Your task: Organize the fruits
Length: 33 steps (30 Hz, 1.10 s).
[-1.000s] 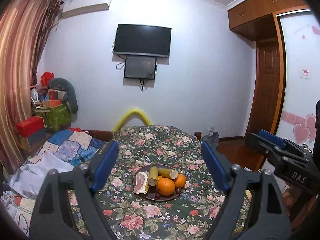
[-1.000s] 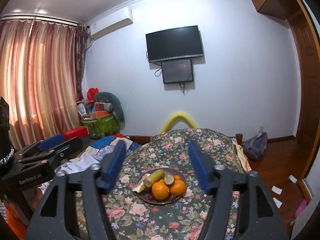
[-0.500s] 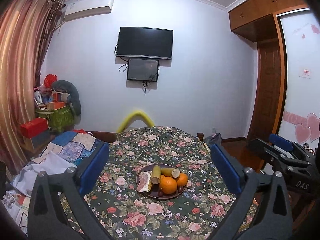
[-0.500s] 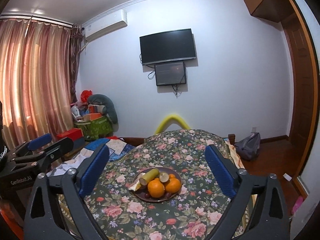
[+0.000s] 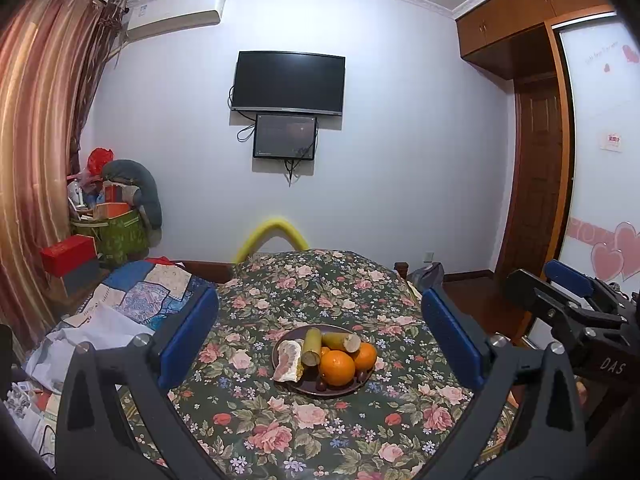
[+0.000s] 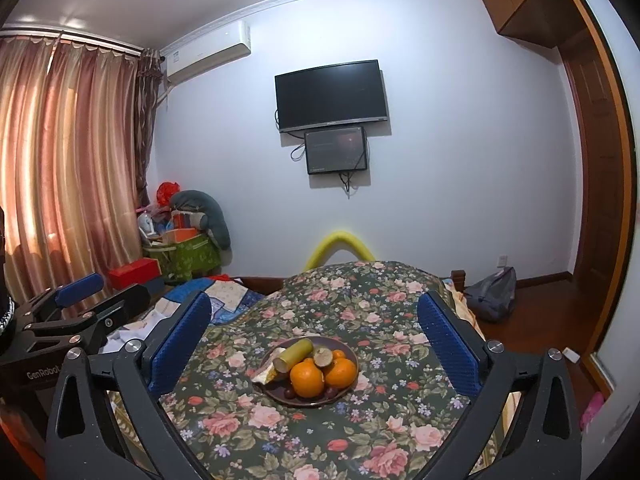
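Observation:
A dark round plate sits on a floral tablecloth. On it lie two oranges, two green-yellow sugarcane pieces, a pale pomelo wedge and small dark fruits. My left gripper is open and empty, above and short of the plate. My right gripper is open and empty, likewise short of the plate. Each gripper shows at the edge of the other's view: the right one and the left one.
A patchwork cloth and papers lie left of the table. Boxes and a green bag stand by the curtain. A yellow foam arch is behind the table. A grey bag lies on the floor at right.
Both grippers have opened wider. Both have drawn back and risen slightly, so the plate sits lower and smaller between the fingers.

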{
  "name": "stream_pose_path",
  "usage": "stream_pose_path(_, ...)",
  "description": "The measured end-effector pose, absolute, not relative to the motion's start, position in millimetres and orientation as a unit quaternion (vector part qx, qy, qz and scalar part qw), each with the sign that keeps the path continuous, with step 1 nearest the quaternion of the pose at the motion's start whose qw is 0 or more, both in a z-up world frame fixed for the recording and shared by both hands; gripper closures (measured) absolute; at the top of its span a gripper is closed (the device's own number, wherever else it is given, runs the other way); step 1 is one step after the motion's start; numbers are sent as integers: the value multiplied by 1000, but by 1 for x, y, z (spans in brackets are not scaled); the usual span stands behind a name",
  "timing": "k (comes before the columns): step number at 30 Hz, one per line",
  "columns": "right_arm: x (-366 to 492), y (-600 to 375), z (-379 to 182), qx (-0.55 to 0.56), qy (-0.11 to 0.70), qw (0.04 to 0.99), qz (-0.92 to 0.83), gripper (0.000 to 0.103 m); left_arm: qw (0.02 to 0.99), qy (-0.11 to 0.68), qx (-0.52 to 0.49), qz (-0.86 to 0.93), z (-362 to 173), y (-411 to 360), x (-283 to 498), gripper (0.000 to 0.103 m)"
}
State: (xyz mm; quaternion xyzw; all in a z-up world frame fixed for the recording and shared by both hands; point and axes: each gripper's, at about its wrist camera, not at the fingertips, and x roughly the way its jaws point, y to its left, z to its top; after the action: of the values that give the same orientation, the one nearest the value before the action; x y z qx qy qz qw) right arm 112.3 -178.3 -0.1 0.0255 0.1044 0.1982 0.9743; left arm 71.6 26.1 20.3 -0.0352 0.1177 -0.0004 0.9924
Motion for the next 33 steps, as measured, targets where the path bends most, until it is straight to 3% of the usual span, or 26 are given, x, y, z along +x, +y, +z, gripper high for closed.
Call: stream_pose_path(33,111,-181,5,19,100,976,191,0,993,117,-31,-8,23,22,70,0)
